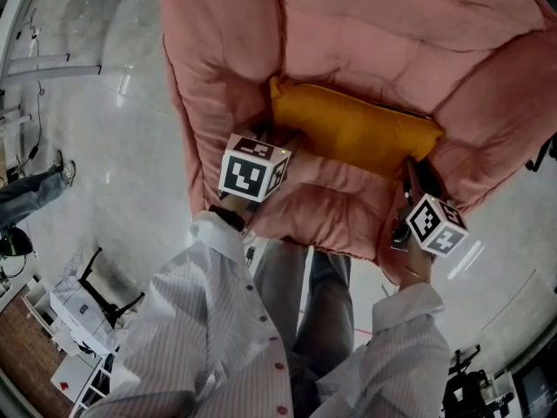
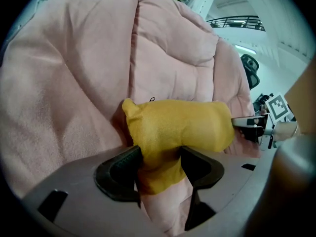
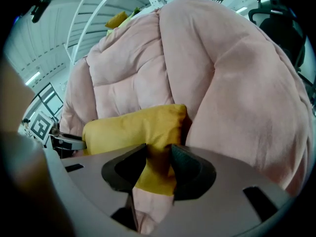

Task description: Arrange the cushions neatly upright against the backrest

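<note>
Padded armchair walls (image 1: 213, 85) close beside cushion (image 1: 352, 129)

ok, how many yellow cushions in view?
1 sure: yellow cushion on the pink chair, against its backrest. A yellow bit over the backrest's top may be a second, mostly hidden.

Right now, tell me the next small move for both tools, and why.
Probably let go: open the left tool and the right tool, then back them off. Each pinches one end of the cushion, which already seems to stand on the seat against the backrest, so little looks left to adjust.
</note>
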### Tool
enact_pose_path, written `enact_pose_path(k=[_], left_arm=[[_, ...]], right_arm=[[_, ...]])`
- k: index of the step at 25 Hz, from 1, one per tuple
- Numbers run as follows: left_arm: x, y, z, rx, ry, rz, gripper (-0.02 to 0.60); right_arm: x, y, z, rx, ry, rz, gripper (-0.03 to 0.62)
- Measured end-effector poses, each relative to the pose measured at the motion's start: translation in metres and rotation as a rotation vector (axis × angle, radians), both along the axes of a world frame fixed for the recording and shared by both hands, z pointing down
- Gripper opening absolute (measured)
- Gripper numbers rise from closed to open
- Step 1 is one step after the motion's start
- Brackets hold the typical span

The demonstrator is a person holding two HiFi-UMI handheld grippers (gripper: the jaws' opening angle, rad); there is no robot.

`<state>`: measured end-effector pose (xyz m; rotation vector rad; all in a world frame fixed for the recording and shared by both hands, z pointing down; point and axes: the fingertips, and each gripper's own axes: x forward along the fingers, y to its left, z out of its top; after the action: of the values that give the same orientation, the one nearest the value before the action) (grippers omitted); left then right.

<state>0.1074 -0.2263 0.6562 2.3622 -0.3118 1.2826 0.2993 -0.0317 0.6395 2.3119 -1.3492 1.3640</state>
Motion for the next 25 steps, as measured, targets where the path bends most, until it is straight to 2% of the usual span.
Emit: enact_pose_path(k=[6, 11, 18, 25], left_arm=[[-0.003, 0.001, -0.009, 0.022, -0.011, -0.034, 0.265], [-0.006, 0.000, -0.022, 0.020, 0.049, -0.082, 0.310], [-0.010, 0.006, -0.057, 0.017, 0.121, -0.115, 0.310], [-0.010, 0.032, -0.113, -0.010, 0.199, -0.136, 0.309]], right_arm=[[0.001, 0.003, -0.013, 0.006, 0.010, 0.012, 0.126], [0.000, 0.005, -0.025, 0.025, 0.044, 0.020, 0.126], [-0.015, 0.006, -0.051, 0.049, 0.060, -0.015, 0.126], [-0.041, 0.002, -0.105, 0.094, 0.056, -0.059, 0.126]])
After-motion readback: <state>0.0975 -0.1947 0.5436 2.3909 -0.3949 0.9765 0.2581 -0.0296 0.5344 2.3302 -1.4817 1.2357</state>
